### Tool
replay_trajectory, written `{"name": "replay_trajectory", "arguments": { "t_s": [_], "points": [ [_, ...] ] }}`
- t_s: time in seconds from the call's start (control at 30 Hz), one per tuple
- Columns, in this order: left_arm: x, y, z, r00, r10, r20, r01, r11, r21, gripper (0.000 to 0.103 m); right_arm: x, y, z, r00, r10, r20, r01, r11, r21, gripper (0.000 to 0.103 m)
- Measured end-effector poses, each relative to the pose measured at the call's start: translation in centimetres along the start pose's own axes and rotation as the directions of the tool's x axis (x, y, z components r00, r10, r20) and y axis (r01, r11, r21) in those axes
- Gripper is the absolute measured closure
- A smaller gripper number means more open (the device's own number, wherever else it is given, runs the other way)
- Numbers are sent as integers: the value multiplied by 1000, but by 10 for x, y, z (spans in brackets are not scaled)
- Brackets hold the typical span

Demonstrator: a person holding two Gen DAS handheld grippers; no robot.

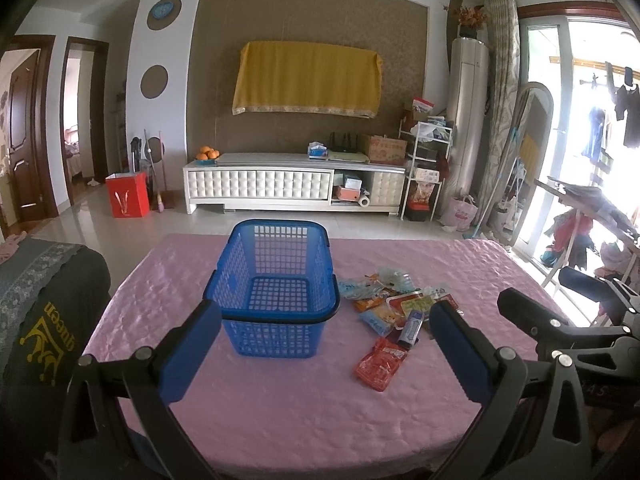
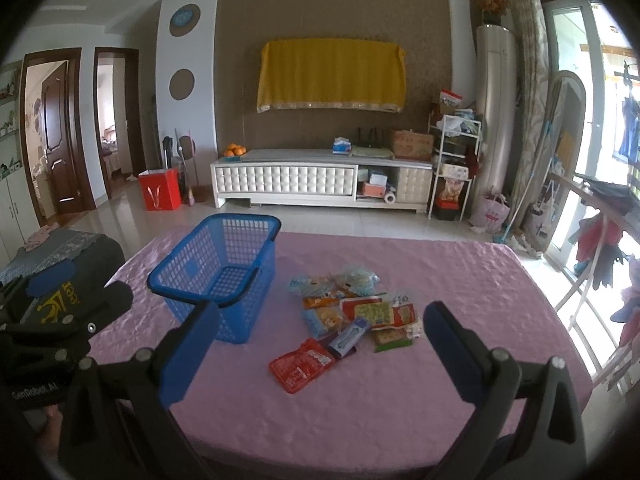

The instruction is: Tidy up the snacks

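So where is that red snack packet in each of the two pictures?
Left wrist view: the red packet lies right of centre, nearest the camera in the snack pile, right of the blue basket.
Right wrist view: the red packet lies near centre, below the pile.
Shared landmark: the blue basket.

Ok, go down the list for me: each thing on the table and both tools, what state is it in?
Blue basket: upright, empty, handle folded down.
Snack packets: loose pile on the pink tablecloth, beside the basket.
Red packet: lying flat, nearest the tools.
Left tool: open, holding nothing.
Right tool: open, holding nothing.
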State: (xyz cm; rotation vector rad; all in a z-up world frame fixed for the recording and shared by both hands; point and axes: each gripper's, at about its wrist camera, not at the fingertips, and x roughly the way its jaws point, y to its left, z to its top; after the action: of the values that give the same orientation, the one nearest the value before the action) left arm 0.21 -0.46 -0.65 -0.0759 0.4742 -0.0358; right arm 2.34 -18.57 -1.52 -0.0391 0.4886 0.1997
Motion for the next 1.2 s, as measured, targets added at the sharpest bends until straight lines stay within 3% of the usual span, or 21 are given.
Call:
{"name": "replay_trajectory", "arguments": {
  "t_s": [0.33,0.53,0.73,0.87,1.07,1.2],
  "points": [
    [3,-1,2,1000,-8,1,8,1000,2,0,0,-4,2,1000,0,2,0,1000,5,0],
    [20,-6,19,999,-30,-22,30,1000,0,0,6,-22,15,998,59,18,-60,997,44,0],
    [48,-22,37,998,-37,-57,39,999,27,0,21,-45,27,997,-63,35,61,996,61,0],
    [73,-31,38,990,-77,-117,79,997,16,0,47,-67,27,998,27,-48,-21,992,124,0],
    [111,-50,22,974,-93,-207,103,994,39,0,85,-89,10,984,87,-157,-61,985,163,0],
    [137,-69,2,951,-103,-291,136,986,97,0,103,-95,-10,972,85,-219,-50,986,161,0]
  ]
}}
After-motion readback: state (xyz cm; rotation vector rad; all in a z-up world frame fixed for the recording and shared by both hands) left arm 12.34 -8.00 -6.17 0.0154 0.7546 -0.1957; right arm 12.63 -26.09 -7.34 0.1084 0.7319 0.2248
